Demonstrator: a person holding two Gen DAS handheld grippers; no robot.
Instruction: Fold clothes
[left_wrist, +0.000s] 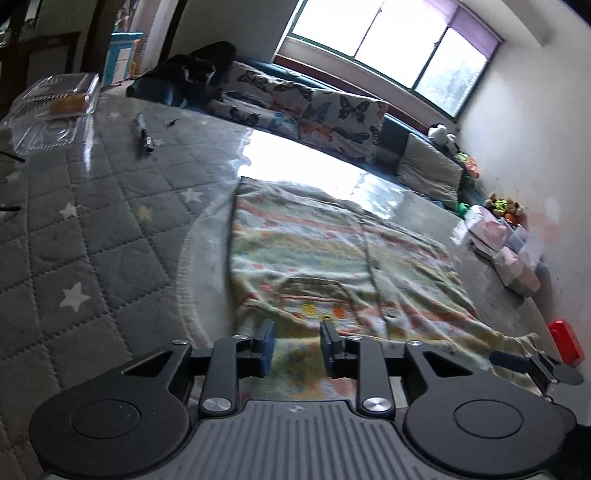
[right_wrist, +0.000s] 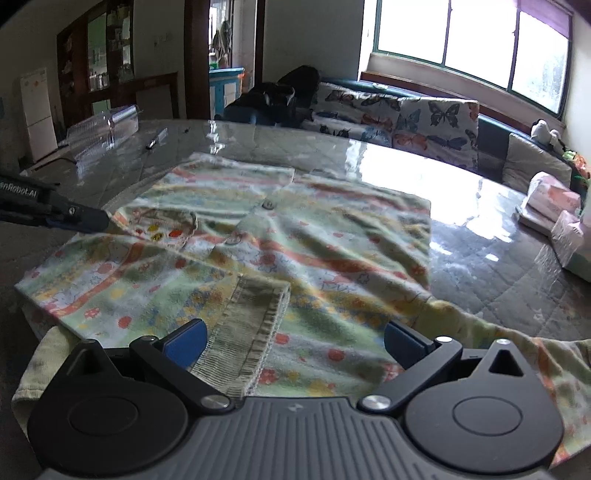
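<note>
So the patterned shirt (right_wrist: 288, 236) is spread flat on the table (right_wrist: 498, 236), one sleeve folded over its near side. Right hand-held gripper (right_wrist: 295, 339) hangs wide open above that sleeve, gripping nothing. Left hand-held gripper (left_wrist: 295, 347) sits at the shirt's edge, jaws narrow; looks empty, though it's blurry.

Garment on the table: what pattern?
The pale green fleece garment has orange-and-yellow stripes with small red floral dots; clearest in the right wrist view.
</note>
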